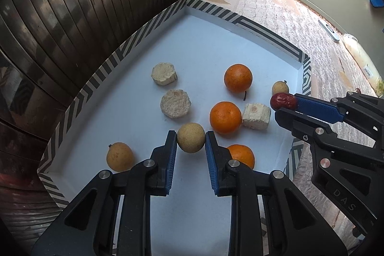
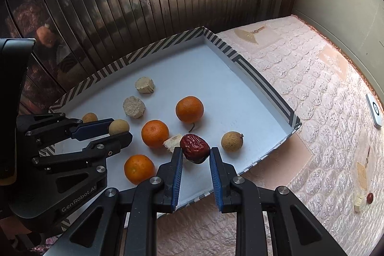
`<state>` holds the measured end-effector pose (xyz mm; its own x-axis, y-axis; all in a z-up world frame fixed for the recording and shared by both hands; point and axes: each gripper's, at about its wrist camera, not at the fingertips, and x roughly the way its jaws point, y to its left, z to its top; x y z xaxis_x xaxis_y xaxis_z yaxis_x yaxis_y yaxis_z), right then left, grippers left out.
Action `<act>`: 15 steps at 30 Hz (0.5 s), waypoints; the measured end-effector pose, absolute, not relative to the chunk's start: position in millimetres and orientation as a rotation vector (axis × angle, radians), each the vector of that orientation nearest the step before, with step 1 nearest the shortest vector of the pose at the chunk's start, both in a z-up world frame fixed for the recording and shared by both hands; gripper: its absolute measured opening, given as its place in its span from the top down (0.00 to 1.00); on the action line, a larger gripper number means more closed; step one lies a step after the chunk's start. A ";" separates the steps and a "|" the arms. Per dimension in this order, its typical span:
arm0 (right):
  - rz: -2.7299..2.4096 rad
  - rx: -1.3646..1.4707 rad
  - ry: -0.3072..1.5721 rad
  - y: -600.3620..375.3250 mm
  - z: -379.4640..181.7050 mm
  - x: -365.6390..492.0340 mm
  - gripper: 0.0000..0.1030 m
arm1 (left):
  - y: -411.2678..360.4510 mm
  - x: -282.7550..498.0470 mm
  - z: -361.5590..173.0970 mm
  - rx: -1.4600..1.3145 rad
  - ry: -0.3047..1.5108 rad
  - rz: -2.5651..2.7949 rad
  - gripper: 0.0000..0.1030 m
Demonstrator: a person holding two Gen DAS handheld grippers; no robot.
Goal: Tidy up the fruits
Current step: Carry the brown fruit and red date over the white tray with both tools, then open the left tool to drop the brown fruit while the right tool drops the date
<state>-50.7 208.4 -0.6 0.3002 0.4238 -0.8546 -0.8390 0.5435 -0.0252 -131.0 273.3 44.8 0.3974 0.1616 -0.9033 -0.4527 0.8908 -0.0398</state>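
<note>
A white tray [image 1: 115,59] with a striped rim holds three oranges [image 1: 238,78], tan round fruits and pale cut chunks [image 1: 164,73]. My left gripper [image 1: 191,139] is shut on a tan round fruit [image 1: 191,140] and holds it over the tray's near part; it also shows in the right wrist view [image 2: 118,130]. My right gripper [image 2: 195,150] is shut on a wrinkled red date [image 2: 195,148] over the tray's right side; the date shows in the left wrist view [image 1: 283,101] too.
A tan fruit [image 1: 119,156] lies near the tray's left corner, another [image 2: 231,141] near its right edge. The tray sits on a pink patterned cloth [image 2: 312,100]. A dark slatted panel [image 2: 144,4] stands behind. A loose date [image 2: 369,198] and chunk [image 2: 357,204] lie at far right.
</note>
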 end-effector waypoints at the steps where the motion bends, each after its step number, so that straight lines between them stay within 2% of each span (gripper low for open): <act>1: 0.890 -0.535 0.924 209.7 -1.1 -49.9 0.79 | 273.5 -130.7 44.0 -0.301 1.100 0.396 0.77; 15: 0.893 -0.553 0.937 223.4 -6.8 -42.4 0.79 | 278.5 -124.3 37.5 -0.319 1.120 0.404 0.77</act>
<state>-42.4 223.4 -6.8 0.2922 0.4068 -0.8655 -0.8449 0.5338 -0.0344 -124.3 278.5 37.5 0.3767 0.1524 -0.9137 -0.4667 0.8832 -0.0451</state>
